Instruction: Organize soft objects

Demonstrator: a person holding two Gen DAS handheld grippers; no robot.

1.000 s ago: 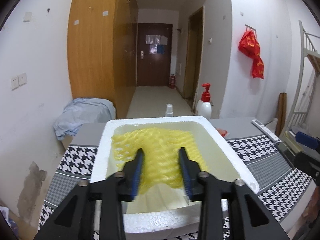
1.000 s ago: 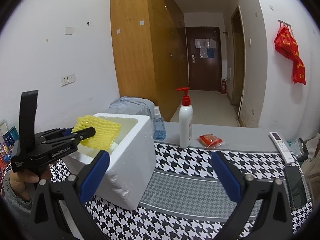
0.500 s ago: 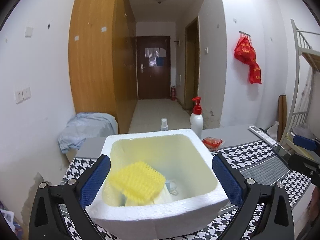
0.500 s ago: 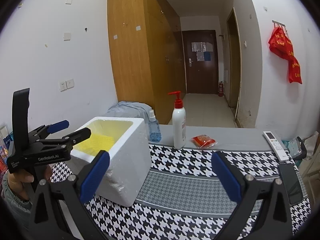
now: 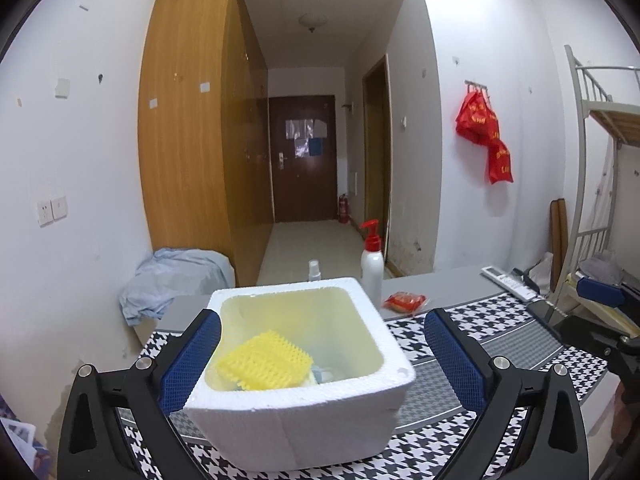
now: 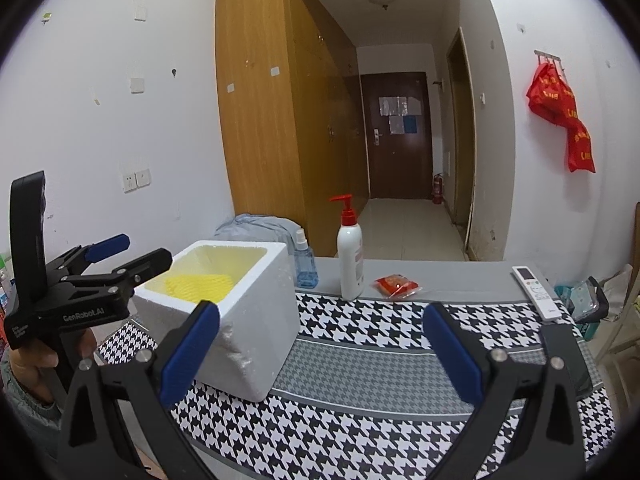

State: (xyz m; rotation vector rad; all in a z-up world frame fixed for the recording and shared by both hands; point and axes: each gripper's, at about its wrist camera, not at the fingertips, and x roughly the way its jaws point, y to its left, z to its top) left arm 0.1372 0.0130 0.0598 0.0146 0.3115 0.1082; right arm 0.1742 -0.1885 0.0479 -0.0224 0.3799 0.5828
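Observation:
A yellow foam net [image 5: 265,365] lies inside the white foam box [image 5: 360,312] on top of other soft items; it also shows in the right wrist view [image 6: 196,285] inside the box [image 6: 256,320]. My left gripper [image 5: 320,356] is open and empty, its fingers on either side of the box, pulled back above it. It also shows in the right wrist view [image 6: 124,254], left of the box. My right gripper [image 6: 320,348] is open and empty above the houndstooth cloth, right of the box.
A white pump bottle [image 6: 350,256], a blue spray bottle [image 6: 305,260] and a red packet [image 6: 396,285] stand behind the box. A white remote [image 6: 536,290] and a dark phone [image 6: 582,376] lie at the right. The houndstooth cloth [image 6: 360,360] covers the table.
My left gripper opened and let the yellow foam net drop into the box, then drew back and up. The right gripper stayed open and shifted slightly.

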